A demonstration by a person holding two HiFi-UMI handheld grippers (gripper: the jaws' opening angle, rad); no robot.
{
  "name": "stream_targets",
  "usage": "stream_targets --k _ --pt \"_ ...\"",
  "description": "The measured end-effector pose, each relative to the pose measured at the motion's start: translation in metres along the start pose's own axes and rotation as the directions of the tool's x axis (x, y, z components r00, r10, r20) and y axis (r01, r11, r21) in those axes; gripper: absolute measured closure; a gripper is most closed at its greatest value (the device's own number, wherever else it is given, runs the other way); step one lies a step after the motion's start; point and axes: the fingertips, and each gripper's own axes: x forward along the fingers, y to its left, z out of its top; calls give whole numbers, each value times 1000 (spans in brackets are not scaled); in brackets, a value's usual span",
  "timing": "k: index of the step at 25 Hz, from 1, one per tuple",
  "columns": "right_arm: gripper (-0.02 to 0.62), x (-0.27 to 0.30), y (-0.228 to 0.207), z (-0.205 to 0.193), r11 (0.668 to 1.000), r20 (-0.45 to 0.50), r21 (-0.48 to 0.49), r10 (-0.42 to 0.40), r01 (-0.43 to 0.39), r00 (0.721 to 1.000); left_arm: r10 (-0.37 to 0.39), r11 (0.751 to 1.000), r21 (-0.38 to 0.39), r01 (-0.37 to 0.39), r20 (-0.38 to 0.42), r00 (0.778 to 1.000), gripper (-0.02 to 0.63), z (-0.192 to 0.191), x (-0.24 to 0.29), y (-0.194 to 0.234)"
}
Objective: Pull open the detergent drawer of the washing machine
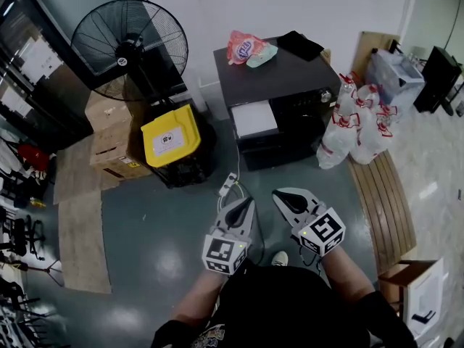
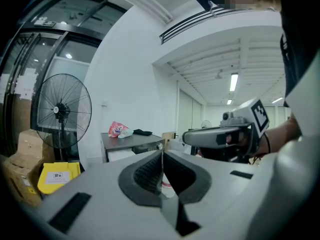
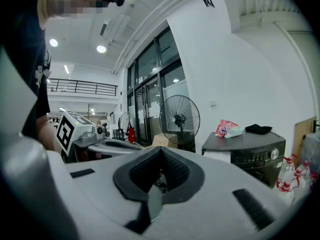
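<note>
The dark washing machine (image 1: 290,85) stands ahead across the floor, its white detergent drawer front (image 1: 254,118) at the upper left of its face. Both grippers hover side by side well short of it, over the green floor. My left gripper (image 1: 243,203) is shut with nothing between its pads. My right gripper (image 1: 284,196) is likewise shut and empty. In the left gripper view the machine (image 2: 131,145) lies beyond the shut jaws of my left gripper (image 2: 161,154). In the right gripper view the machine (image 3: 252,154) sits to the right of my right gripper (image 3: 160,151).
A pink bag (image 1: 245,47) and black cloth (image 1: 299,44) lie on the machine. A standing fan (image 1: 130,46), yellow bin (image 1: 170,136) and cardboard boxes (image 1: 109,140) stand left of it. Bagged bottles (image 1: 355,125) and a wooden bench (image 1: 384,201) are on the right. A power strip (image 1: 228,185) lies on the floor.
</note>
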Motion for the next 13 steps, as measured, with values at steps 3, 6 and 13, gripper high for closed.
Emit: stream_targets --k 3,6,13 --pt "592 -1 0 -3 1000 -5 4 6 -6 1000 1 1000 -1 -1 -5 1000 594 -3 1 -2" --pt "592 -2 -2 -6 1000 0 9 7 -7 1000 5 1000 2 -5 -8 1000 594 -3 2 -3" --pt "592 -2 -6 -3 1000 3 11 18 -18 1000 13 1000 2 -13 -11 1000 594 -2 5 -3"
